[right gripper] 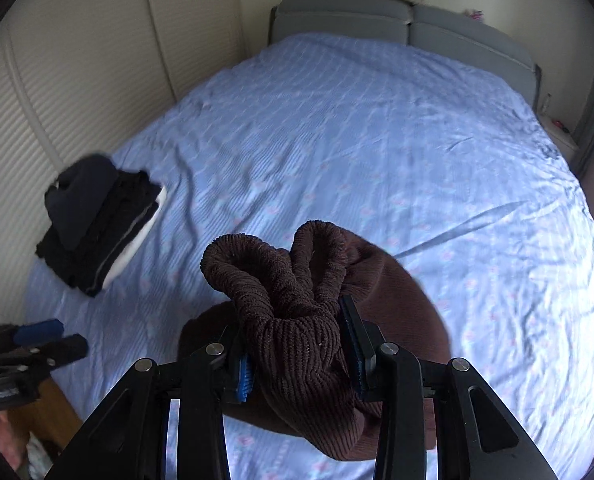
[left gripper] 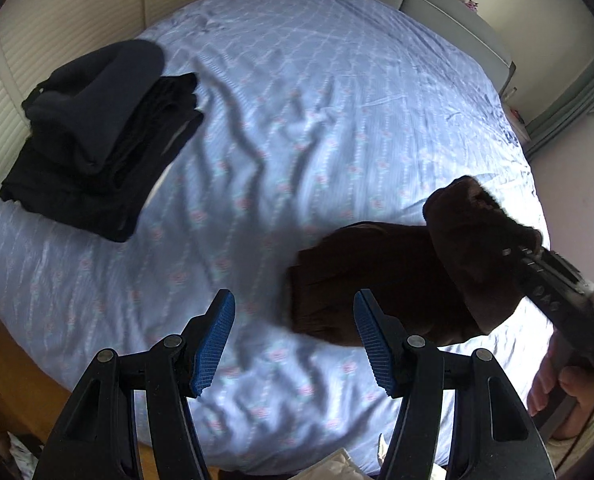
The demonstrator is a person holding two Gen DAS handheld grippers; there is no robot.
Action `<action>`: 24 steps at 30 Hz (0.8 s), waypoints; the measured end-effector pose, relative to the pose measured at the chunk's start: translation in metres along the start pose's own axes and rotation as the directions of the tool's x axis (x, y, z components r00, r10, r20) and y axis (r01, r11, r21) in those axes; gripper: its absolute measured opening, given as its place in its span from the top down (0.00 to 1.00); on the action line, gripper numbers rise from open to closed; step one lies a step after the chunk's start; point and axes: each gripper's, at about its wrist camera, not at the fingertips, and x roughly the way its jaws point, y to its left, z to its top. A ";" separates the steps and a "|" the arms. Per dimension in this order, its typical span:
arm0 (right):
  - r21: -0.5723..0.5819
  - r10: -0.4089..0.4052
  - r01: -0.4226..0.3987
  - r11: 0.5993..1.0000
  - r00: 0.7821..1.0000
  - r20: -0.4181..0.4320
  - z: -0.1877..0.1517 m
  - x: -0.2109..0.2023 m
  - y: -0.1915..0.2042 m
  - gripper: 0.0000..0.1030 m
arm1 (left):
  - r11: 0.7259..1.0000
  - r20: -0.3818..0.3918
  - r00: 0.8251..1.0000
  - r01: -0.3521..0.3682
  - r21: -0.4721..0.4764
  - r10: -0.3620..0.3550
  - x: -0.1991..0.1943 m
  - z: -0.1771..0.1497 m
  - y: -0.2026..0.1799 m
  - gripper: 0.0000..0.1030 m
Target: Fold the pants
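Brown corduroy pants point(right gripper: 297, 344) hang bunched from my right gripper point(right gripper: 297, 332), which is shut on them and holds them above the blue bed sheet point(right gripper: 377, 140). In the left wrist view the same pants point(left gripper: 377, 276) hang at the right, pinched by the right gripper point(left gripper: 513, 252). My left gripper point(left gripper: 293, 340) is open and empty, hovering over the sheet just left of the pants. It also shows at the lower left of the right wrist view point(right gripper: 53, 340).
A stack of folded dark clothes point(left gripper: 97, 152) lies at the bed's left edge, also in the right wrist view point(right gripper: 97, 224). A grey headboard point(right gripper: 409, 24) stands at the far end. Cream wardrobe doors point(right gripper: 57, 80) run along the left. Wooden floor point(left gripper: 13, 380) shows below the bed.
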 end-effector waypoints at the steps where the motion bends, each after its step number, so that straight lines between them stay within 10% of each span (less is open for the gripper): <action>1: -0.008 -0.001 0.001 1.000 1.000 -0.019 -0.001 0.009 0.010 0.63 | 1.000 -0.003 1.000 -0.001 -0.002 0.001 0.000 0.000 0.009 0.41; 13: -0.097 0.005 -0.029 0.995 0.970 -0.242 -0.024 0.074 0.085 0.39 | 0.998 -0.048 0.998 -0.040 -0.045 0.037 0.014 0.010 0.069 0.40; 19: -0.105 0.178 -0.201 0.974 0.964 -0.199 -0.023 0.023 0.105 0.33 | 0.998 -0.006 0.998 -0.057 -0.020 0.057 0.006 0.022 0.067 0.37; 24: -0.027 0.161 -0.164 0.986 0.982 -0.103 -0.034 -0.027 0.063 0.26 | 0.995 0.023 0.999 0.021 0.094 -0.023 -0.003 0.023 0.030 0.35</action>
